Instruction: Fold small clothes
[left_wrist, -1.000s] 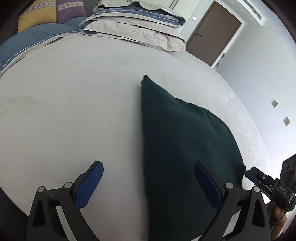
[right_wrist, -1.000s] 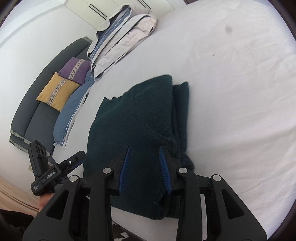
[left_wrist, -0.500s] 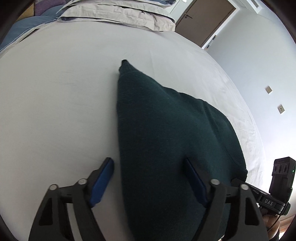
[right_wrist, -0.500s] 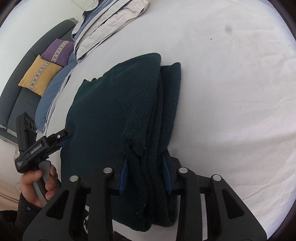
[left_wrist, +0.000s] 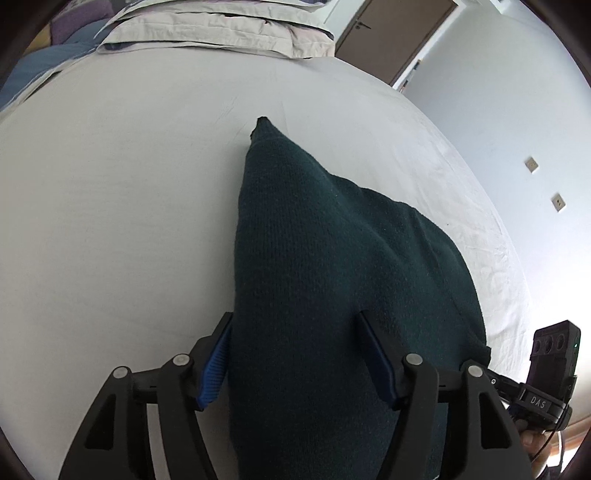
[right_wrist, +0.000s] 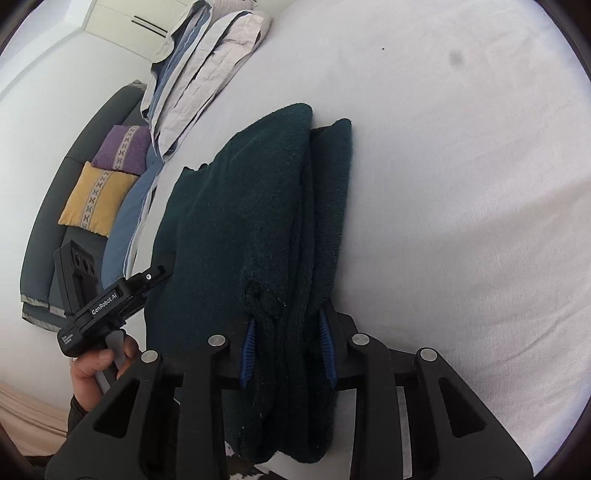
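A dark green knitted garment (left_wrist: 325, 240) lies folded in thick layers on the white bed sheet (left_wrist: 110, 192). My left gripper (left_wrist: 295, 354) has its blue pads pressed on either side of the near fold; its jaws are easing open with the fabric bulging between them. In the right wrist view the garment (right_wrist: 258, 192) shows stacked edges. My right gripper (right_wrist: 288, 347) pinches those layered edges at the near end, its jaws also opening slightly with cloth between the pads. Each gripper's body shows in the other's view, held by a hand (right_wrist: 99, 365).
Folded beige and blue bedding (left_wrist: 221, 33) is stacked at the bed's far end. A grey sofa with a yellow cushion (right_wrist: 96, 199) and a purple cushion (right_wrist: 122, 147) stands beyond the bed. A brown door (left_wrist: 395, 33) is in the far wall. The bed's edge runs just under both grippers.
Both grippers were open over the garment a second ago. They came in and down onto its near edge and closed on the fabric; the layers now bunch up between the pads.
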